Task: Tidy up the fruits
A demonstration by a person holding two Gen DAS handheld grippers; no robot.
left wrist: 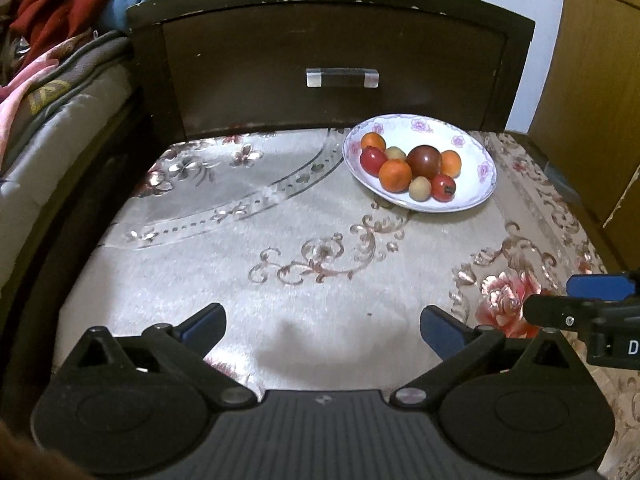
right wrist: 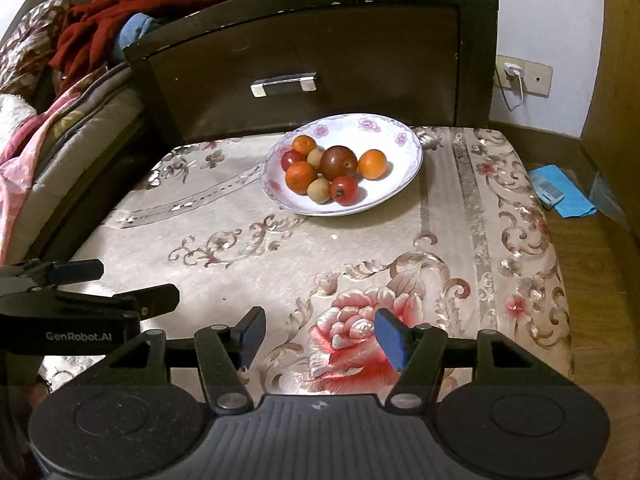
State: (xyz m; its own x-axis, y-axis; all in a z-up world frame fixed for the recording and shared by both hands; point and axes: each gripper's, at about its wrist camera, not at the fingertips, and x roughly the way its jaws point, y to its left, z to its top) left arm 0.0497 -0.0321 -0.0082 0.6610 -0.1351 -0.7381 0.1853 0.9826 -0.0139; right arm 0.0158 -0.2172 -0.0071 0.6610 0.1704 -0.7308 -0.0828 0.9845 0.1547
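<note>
A white flowered plate (left wrist: pixel 476 184) (right wrist: pixel 372 196) sits at the back of a cloth-covered surface (left wrist: pixel 280 220). It holds several fruits: a large dark tomato (left wrist: pixel 424 161) (right wrist: pixel 338 163), orange fruits (left wrist: pixel 395 176) (right wrist: pixel 301 177), small red tomatoes and pale round ones. My left gripper (left wrist: pixel 322 322) stands wide open over the cloth, well short of the plate, with nothing between its fingers. My right gripper (right wrist: pixel 320 334) is partly open and empty above a red flower pattern. Each gripper shows at the edge of the other's view: the right gripper (left wrist: pixel 580 300) and the left gripper (right wrist: pixel 120 284).
A dark wooden drawer front with a metal handle (left wrist: pixel 342 78) rises right behind the plate. A bed with piled blankets (left wrist: pixel 48 80) lies to the left. On the right are a wooden panel (left wrist: pixel 592 80), a wall socket (right wrist: pixel 520 74) and a blue item (right wrist: pixel 560 192) on the floor.
</note>
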